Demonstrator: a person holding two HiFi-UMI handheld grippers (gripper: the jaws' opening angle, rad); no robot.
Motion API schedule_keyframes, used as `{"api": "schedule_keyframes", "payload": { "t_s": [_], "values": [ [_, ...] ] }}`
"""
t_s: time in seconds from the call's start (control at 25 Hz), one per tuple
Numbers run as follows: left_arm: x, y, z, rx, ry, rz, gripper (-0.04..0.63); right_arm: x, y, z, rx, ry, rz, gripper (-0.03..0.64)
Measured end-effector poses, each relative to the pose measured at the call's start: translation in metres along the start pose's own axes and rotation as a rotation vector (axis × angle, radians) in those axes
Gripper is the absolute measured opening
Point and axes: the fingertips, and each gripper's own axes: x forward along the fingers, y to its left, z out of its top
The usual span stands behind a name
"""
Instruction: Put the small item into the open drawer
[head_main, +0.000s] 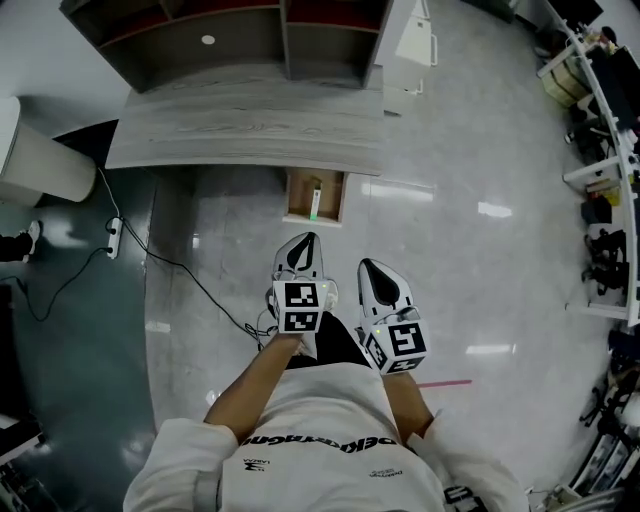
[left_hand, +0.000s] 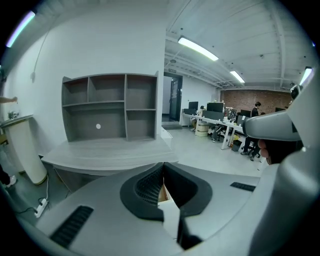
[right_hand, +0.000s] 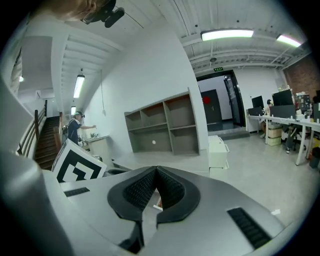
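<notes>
A wooden drawer (head_main: 292, 196) stands open under the front edge of the grey desk (head_main: 250, 120). In it lies a small white item with a green end (head_main: 314, 203). My left gripper (head_main: 307, 241) hangs over the floor just short of the drawer, pointing at it, jaws shut with nothing between them. Beside it on the right, my right gripper (head_main: 368, 266) is also shut and empty. In the left gripper view the closed left gripper (left_hand: 163, 171) faces the desk (left_hand: 110, 150). In the right gripper view the right gripper (right_hand: 156, 172) is closed too.
A grey shelf unit (head_main: 230, 35) stands on the desk's far side, a white cabinet (head_main: 412, 45) to its right. A power strip with a black cable (head_main: 113, 237) lies on the floor at left. Office desks (head_main: 600, 150) line the far right. A person stands in the right gripper view's background.
</notes>
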Motion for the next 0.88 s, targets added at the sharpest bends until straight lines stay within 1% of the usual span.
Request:
{"api": "schedule_keyframes", "payload": {
  "t_s": [0.36,0.6,0.88],
  "values": [
    [-0.072,-0.005,0.043,0.013,-0.086,-0.040,0.015,-0.033,0.035,0.034,-0.028,-0.048,-0.015,0.032],
    [-0.117,-0.008,0.066,0.027,-0.153,-0.056,0.015,-0.053,0.062,0.059,-0.051,-0.108,-0.019,0.032],
    [-0.160,-0.010,0.083,0.038,-0.222,-0.061,0.015,-0.073,0.087,0.069,-0.078,-0.151,-0.036,0.032]
  ]
}}
